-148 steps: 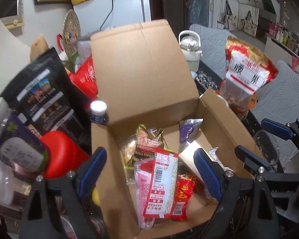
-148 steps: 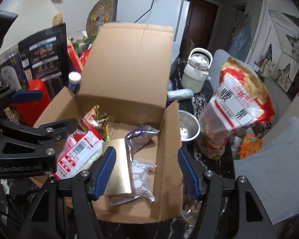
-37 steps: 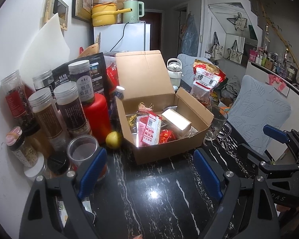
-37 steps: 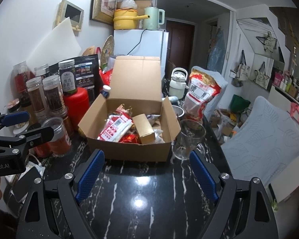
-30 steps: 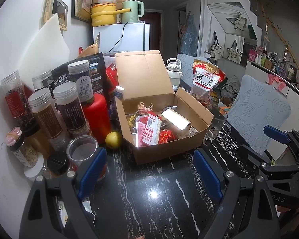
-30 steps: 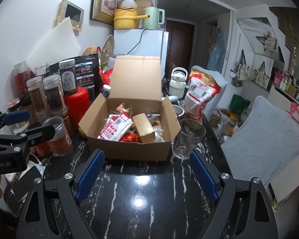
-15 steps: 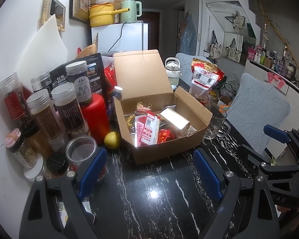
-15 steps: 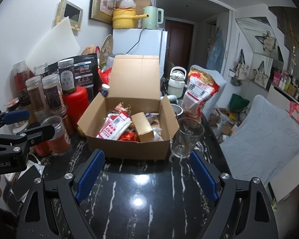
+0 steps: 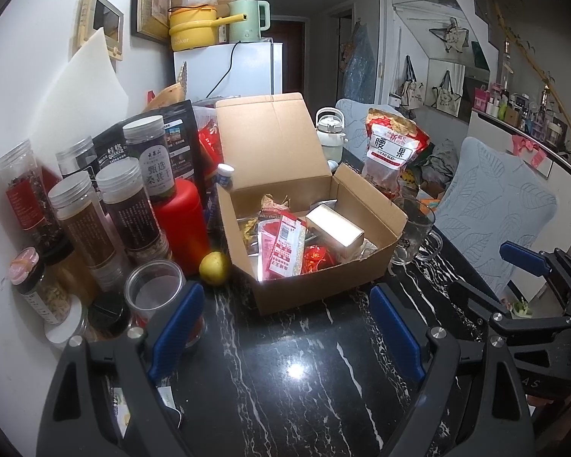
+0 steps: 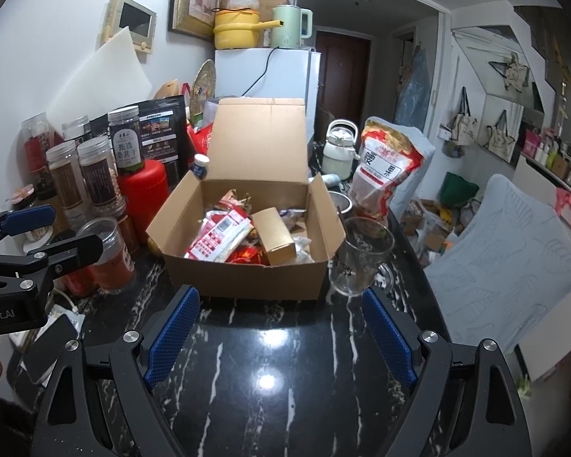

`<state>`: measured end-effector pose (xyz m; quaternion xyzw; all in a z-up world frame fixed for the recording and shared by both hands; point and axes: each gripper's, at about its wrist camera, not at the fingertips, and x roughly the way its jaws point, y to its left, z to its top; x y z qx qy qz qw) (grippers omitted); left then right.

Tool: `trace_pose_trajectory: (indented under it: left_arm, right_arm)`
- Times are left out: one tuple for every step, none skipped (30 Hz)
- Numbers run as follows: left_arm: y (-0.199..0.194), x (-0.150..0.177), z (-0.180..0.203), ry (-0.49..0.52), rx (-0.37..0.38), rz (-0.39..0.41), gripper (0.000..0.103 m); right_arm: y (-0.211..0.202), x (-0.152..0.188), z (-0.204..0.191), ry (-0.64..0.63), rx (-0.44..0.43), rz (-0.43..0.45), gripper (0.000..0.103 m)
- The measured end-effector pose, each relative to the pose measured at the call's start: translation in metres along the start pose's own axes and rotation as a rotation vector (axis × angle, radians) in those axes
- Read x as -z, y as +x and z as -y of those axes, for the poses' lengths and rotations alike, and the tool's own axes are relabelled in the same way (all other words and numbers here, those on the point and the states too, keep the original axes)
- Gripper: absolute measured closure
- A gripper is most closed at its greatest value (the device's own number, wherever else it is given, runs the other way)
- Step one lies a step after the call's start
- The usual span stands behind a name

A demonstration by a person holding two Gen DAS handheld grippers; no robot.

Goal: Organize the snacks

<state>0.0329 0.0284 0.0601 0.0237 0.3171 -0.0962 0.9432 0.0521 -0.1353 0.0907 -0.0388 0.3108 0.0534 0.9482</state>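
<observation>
An open cardboard box stands on the black marble table, lid flap up. Inside lie red snack packets, a gold carton and other wrapped snacks. My left gripper is open and empty, held back from the box's front. My right gripper is open and empty, also in front of the box. The left gripper shows at the left edge of the right wrist view. The right gripper shows at the right edge of the left wrist view.
Several lidded jars and a red canister crowd the left side by the wall. A lemon lies beside the box. A glass mug stands right of the box. A large red cashew bag and white kettle stand behind.
Both grippers have pulled far back from over the box since the earliest frames and stayed open. Over the last second the views barely shift.
</observation>
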Motion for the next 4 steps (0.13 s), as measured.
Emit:
trace_pose_trajectory:
  left_arm:
    - [0.0011,0.0003,0.0001,0.001,0.001,-0.001,0.013]
    - [0.0023,0.0006,0.0003,0.001,0.001,-0.002,0.013]
    - [0.0034,0.0008,0.0003,0.000,0.001,-0.004,0.013]
    - [0.0048,0.0012,0.0003,-0.001,-0.001,-0.009,0.013]
  right_arm:
    - [0.0002,0.0000,0.0002,0.000,0.000,0.000,0.015]
    - [0.0002,-0.0002,-0.0002,-0.001,0.000,0.000,0.015]
    - [0.0008,-0.0001,0.0001,-0.002,0.000,-0.001,0.015]
    - [0.0015,0.0000,0.0004,-0.001,0.001,-0.002,0.015]
